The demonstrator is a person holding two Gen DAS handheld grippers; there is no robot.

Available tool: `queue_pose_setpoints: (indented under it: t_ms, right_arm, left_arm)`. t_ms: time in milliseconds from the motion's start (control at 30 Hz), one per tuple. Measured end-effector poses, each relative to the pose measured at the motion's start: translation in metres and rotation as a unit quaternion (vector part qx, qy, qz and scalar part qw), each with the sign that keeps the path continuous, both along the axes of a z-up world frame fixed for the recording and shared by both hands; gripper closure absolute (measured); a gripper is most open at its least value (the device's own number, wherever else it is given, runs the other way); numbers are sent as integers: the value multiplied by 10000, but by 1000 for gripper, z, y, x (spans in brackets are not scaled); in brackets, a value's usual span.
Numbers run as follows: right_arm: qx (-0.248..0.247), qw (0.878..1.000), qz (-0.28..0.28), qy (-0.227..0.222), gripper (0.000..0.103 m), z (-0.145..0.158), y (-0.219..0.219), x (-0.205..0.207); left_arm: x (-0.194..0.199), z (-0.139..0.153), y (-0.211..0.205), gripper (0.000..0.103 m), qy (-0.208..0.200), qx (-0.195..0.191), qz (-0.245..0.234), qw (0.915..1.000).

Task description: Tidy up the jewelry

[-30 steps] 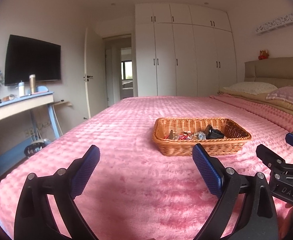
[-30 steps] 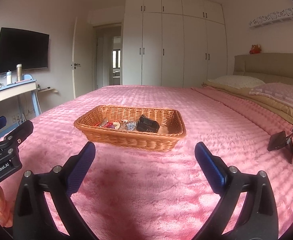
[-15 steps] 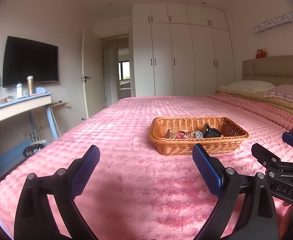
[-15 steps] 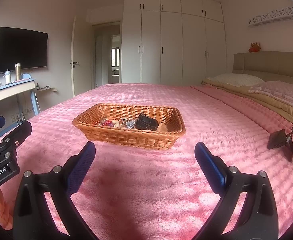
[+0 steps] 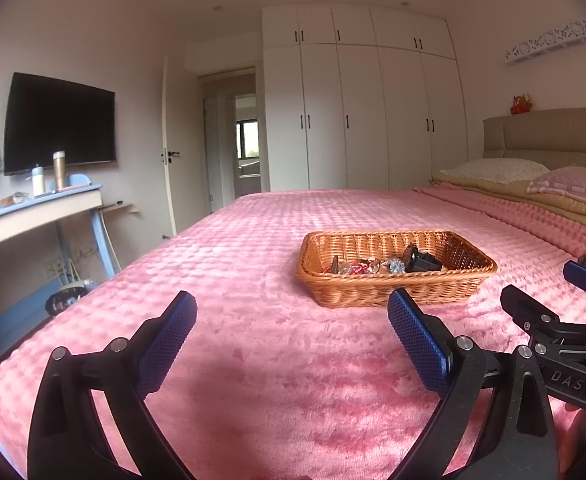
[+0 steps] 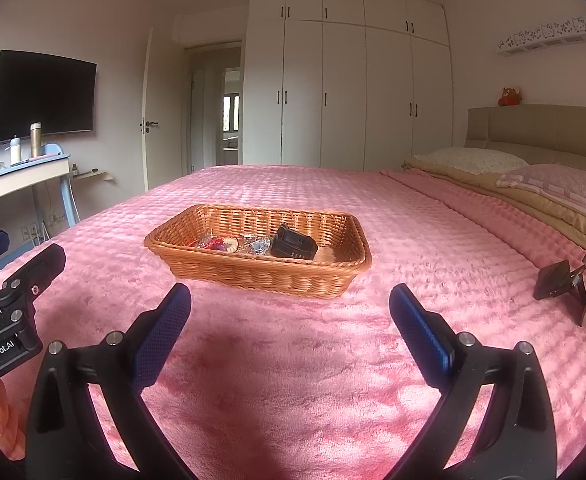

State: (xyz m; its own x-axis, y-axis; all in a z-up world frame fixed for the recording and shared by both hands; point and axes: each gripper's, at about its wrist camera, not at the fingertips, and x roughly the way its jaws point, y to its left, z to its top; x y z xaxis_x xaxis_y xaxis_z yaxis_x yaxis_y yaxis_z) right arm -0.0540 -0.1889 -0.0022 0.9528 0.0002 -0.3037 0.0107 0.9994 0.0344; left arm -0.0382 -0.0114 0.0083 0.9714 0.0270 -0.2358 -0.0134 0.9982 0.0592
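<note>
Jewelry [image 6: 233,245] lies heaped in a wicker basket on the bed, a tangle of red, clear and silvery pieces too small to tell apart.

Biggest thing in the room is the bed [image 6: 373,208], spread with a plush pink blanket [image 5: 253,352] and stacked with pillows [image 6: 473,160] against a beige headboard. White wardrobes [image 6: 345,92] fill the far wall beside an open door. On the left wall hangs a dark television [image 5: 59,122] above a pale blue worktop [image 5: 37,208] carrying bottles and a vase.

The wicker basket [image 6: 261,276] sits on the blanket, out ahead of both tools and well apart from them. Inside it, just beside the jewelry heap on the headboard side, rests a small black box [image 6: 293,245], tilted. Near the bed's right edge a black folding stand [image 6: 565,284] stands on the blanket.

The left hand-held gripper [image 5: 291,340] hovers above the blanket with its blue pads spread wide and nothing between them. The right hand-held gripper [image 6: 291,332] hangs likewise, released and bare. Each shows at the edge of the other's view, side by side.
</note>
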Motion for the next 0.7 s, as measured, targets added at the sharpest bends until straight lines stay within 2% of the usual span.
queue_pose_setpoints:
  t_ms: [700]
  right_arm:
    - [-22,10000,-7,26,8,-1,-1,2]
  left_arm:
    - [0,0,1,9,59,-47,5,10000]
